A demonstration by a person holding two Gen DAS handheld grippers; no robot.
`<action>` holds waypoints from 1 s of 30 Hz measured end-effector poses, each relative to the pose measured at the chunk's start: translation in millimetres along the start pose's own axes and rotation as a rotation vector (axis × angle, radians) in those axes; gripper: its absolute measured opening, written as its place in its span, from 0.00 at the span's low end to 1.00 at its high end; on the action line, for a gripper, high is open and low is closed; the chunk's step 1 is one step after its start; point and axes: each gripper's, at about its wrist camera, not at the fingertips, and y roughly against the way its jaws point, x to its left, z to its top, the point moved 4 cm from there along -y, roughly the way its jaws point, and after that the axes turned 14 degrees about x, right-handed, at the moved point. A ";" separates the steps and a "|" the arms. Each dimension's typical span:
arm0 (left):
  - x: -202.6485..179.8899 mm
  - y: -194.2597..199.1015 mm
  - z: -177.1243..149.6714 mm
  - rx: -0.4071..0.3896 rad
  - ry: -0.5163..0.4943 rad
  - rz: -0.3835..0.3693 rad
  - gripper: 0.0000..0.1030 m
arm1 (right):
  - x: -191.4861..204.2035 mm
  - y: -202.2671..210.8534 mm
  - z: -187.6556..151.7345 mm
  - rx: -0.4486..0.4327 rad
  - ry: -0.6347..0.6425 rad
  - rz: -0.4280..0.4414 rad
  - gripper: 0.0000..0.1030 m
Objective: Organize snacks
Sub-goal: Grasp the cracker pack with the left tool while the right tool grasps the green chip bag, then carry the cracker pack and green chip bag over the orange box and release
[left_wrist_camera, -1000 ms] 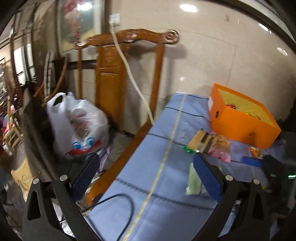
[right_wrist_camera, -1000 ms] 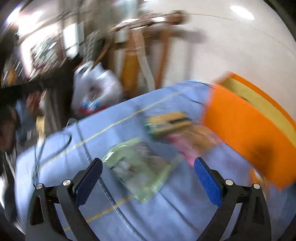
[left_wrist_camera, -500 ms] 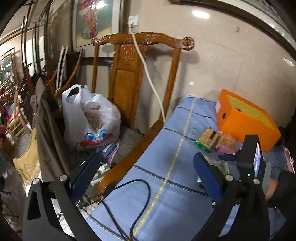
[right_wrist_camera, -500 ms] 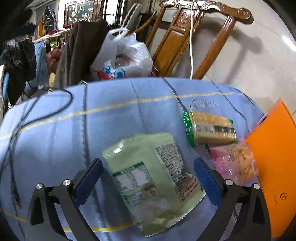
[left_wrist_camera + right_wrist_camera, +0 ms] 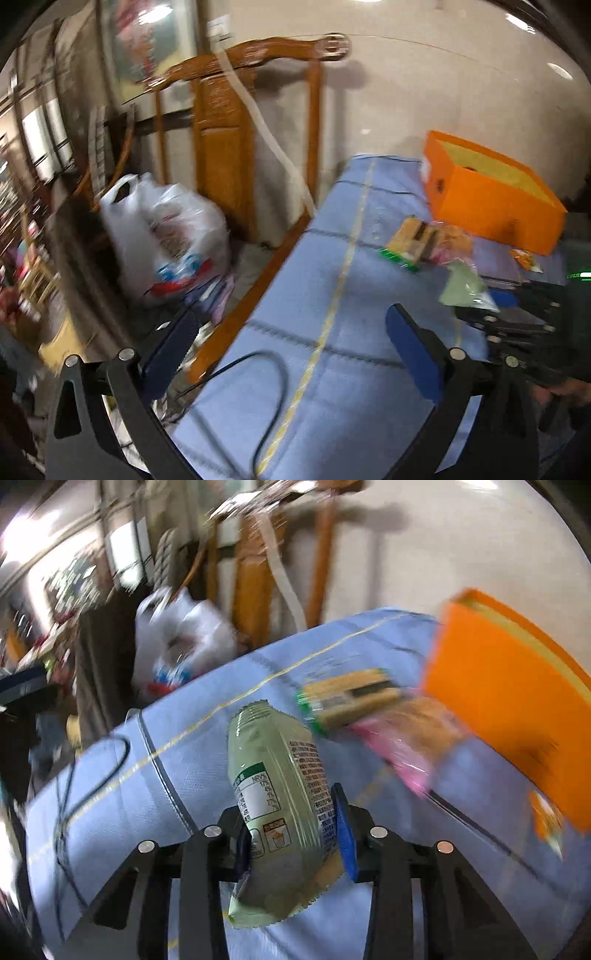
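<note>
A pale green snack bag point(image 5: 277, 794) stands on end between the blue pads of my right gripper point(image 5: 293, 842). Its jaws are closing and the pads press the bag's lower sides. In the left wrist view the same green bag point(image 5: 463, 286) hangs just above the blue cloth. Beyond it lie a yellow cracker pack point(image 5: 351, 698) and a pink snack bag point(image 5: 406, 746), next to the open orange box point(image 5: 498, 709). My left gripper point(image 5: 291, 347) is open and holds nothing, above the cloth's left part, well short of the cracker pack point(image 5: 410, 240) and the orange box point(image 5: 487, 203).
A small orange packet point(image 5: 524, 258) lies by the box's near corner. A black cable point(image 5: 273, 387) loops over the blue-clothed table point(image 5: 332, 280). Off its left edge stand a wooden chair point(image 5: 221, 147) and a white plastic bag point(image 5: 166, 236) on the floor.
The right jaws have gone from wide apart to pressing on the green bag, which now stands on end off the cloth. The left gripper's view has shifted slightly; its jaws stay wide.
</note>
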 end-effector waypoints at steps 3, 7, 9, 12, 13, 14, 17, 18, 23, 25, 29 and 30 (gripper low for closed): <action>-34.7 -16.5 19.9 -0.029 -0.113 -0.057 0.96 | -33.2 36.7 -22.8 -0.031 -0.120 -0.059 0.37; -76.1 -64.1 58.2 -0.028 -0.229 -0.156 0.96 | -79.6 76.6 -55.4 -0.046 -0.276 -0.139 0.37; -88.7 -95.6 80.9 0.004 -0.248 -0.223 0.96 | -103.6 93.5 -76.7 -0.047 -0.372 -0.169 0.37; -102.4 -134.7 103.3 0.029 -0.287 -0.208 0.96 | -126.8 109.1 -102.4 -0.033 -0.468 -0.237 0.37; -109.8 -145.1 107.0 0.038 -0.314 -0.209 0.96 | -130.7 110.6 -107.6 -0.026 -0.490 -0.252 0.37; -115.7 -153.8 109.0 0.039 -0.342 -0.214 0.96 | -136.1 111.4 -114.0 -0.016 -0.520 -0.262 0.37; -135.0 -177.4 105.2 0.073 -0.471 -0.237 0.96 | -146.5 111.7 -125.5 0.003 -0.589 -0.259 0.37; -141.1 -185.4 100.6 0.091 -0.529 -0.239 0.96 | -147.6 110.1 -127.7 0.009 -0.601 -0.258 0.37; -146.0 -198.4 104.2 0.166 -0.525 -0.319 0.96 | -140.5 92.9 -124.4 0.051 -0.593 -0.240 0.37; -147.7 -198.4 107.4 0.156 -0.504 -0.312 0.81 | -135.4 91.1 -120.2 0.054 -0.571 -0.222 0.37; -156.7 -182.1 102.3 0.103 -0.516 -0.242 0.45 | -116.2 94.1 -103.9 0.035 -0.501 -0.219 0.37; -158.7 -179.9 100.5 0.094 -0.529 -0.225 0.45 | -116.0 96.8 -102.1 0.028 -0.499 -0.219 0.37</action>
